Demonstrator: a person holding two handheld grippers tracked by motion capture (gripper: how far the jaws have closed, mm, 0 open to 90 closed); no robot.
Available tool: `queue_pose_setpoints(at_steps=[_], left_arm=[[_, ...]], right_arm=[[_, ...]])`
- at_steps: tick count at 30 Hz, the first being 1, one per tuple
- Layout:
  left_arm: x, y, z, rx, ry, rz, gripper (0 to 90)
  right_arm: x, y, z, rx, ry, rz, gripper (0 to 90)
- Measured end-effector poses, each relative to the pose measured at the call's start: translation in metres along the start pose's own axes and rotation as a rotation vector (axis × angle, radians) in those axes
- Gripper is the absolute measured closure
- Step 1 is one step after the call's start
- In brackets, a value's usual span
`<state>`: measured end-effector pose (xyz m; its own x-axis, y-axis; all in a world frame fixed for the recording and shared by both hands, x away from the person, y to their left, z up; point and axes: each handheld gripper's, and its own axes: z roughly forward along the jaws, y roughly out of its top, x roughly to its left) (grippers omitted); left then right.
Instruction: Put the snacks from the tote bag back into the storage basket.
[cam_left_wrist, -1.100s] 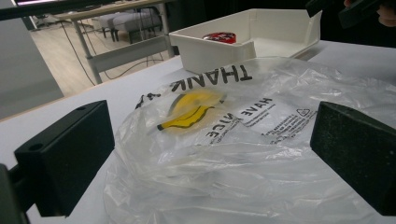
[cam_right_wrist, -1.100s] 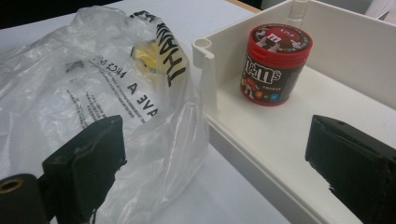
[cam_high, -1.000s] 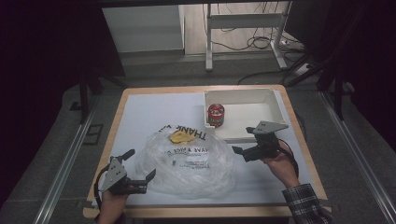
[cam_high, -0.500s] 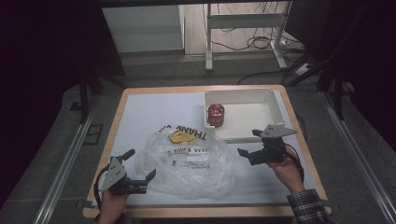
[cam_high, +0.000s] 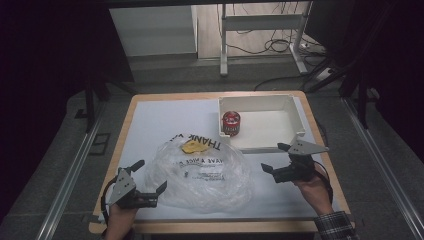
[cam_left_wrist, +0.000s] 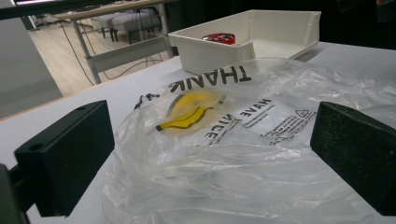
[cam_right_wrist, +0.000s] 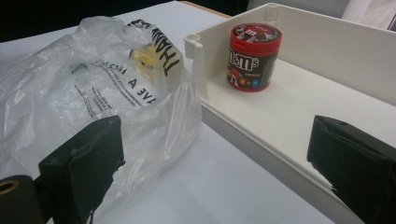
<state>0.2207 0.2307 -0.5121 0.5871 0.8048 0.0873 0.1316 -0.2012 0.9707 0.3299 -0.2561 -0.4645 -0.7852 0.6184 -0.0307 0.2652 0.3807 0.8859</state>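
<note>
Centrally, crumpled clear plastic bag (cam_high: 202, 172) with black "THANK" lettering lay on white surface (cam_high: 150, 125), yellow item inside. Left gripper (cam_high: 150, 184) and right gripper (cam_high: 276, 159) both gaped wide, empty.

A wooden-edged table (cam_high: 125, 130) with a white top stands on a grey floor (cam_high: 60, 165). Beyond its far edge, cables (cam_high: 260, 47) lie under a metal frame (cam_high: 224, 45); the room around is dark.

The high view looks forward and down on the whole table (cam_high: 165, 120) from above the person's side. The left gripper view sits low and close, facing across the plastic bag (cam_left_wrist: 243, 154) toward the white tray (cam_left_wrist: 261, 32). The right gripper view, equally near, faces bag and tray too.
</note>
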Motion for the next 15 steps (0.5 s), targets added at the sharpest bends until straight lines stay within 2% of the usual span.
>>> queue_pose_setpoints(at_steps=[15], left_arm=[[-0.001, 0.0, 0.001, 0.005, 0.002, 0.004, 0.0]], right_arm=[[0.004, -0.016, -0.027, -0.054, -0.043, -0.001, 4.0]])
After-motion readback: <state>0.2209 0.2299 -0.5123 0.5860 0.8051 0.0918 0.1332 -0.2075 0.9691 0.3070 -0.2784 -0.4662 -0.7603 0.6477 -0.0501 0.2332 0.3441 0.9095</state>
